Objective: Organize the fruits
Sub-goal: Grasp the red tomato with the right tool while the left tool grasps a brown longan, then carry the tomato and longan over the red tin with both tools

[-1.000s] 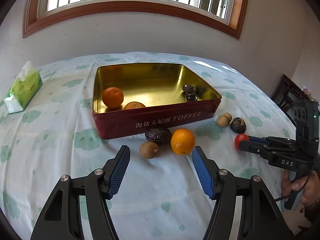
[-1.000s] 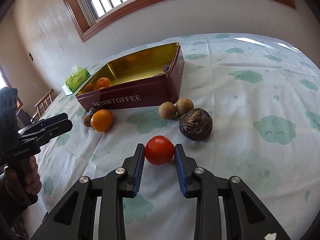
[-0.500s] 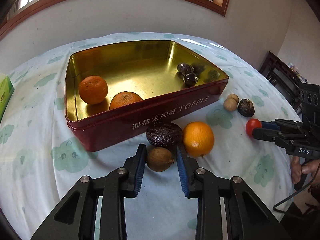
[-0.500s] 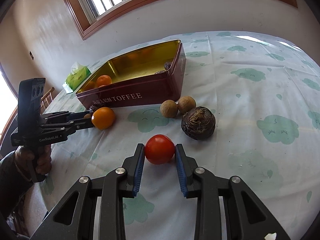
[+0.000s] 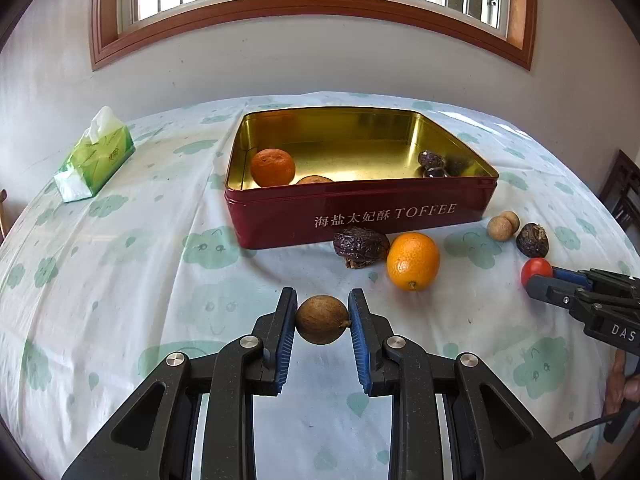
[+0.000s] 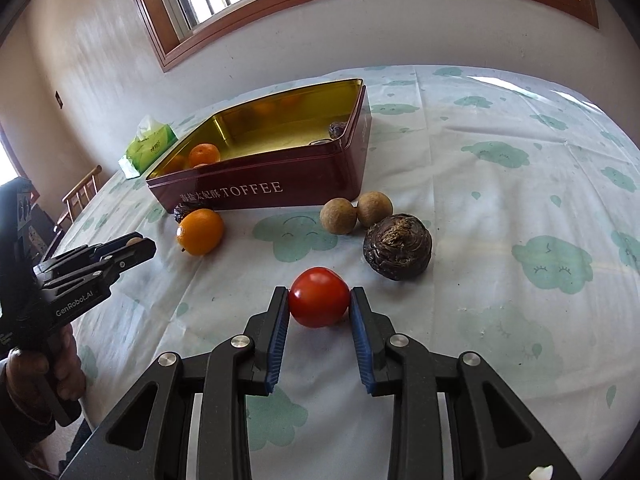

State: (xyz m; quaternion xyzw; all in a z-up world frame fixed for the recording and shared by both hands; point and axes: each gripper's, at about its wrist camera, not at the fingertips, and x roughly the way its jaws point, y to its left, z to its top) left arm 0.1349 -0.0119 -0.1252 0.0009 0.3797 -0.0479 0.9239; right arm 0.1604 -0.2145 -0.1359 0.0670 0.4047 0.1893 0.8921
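Far left on the cloth (image 5: 120, 320) lies a green tissue pack (image 5: 96, 162), well apart from everything else. Next comes the red toffee tin (image 5: 360, 216), open, its gold inside holding a tangerine (image 5: 273, 167) at the left end, a second one (image 5: 314, 179) just peeking over the front wall beside it, and dark dates (image 5: 431, 160) in the right corner. In front of the tin, the left gripper (image 5: 322, 320) has its blue pads pressed on either side of a small brown fruit (image 5: 322, 319), pinched firmly between the jaws and nearer the camera than the other loose fruit; whether it rests on the cloth or is lifted clear I cannot tell. Just beyond, a wrinkled date (image 5: 361, 247) sits against the tin's front wall, touching an orange (image 5: 413, 261) on its right. Further right, two pale longans (image 6: 355, 211) lie side by side, touching, near the tin's corner, with a dark, rough water chestnut (image 6: 397, 247) just beside them. Rightmost, the right gripper (image 6: 319, 298) has closed on a red tomato (image 6: 319, 297), pads tight against both sides, the tomato sitting low at the cloth. From that side, a hand (image 6: 38, 380) is seen around the left gripper's handle, and a wooden chair (image 6: 80, 196) stands past the table edge.
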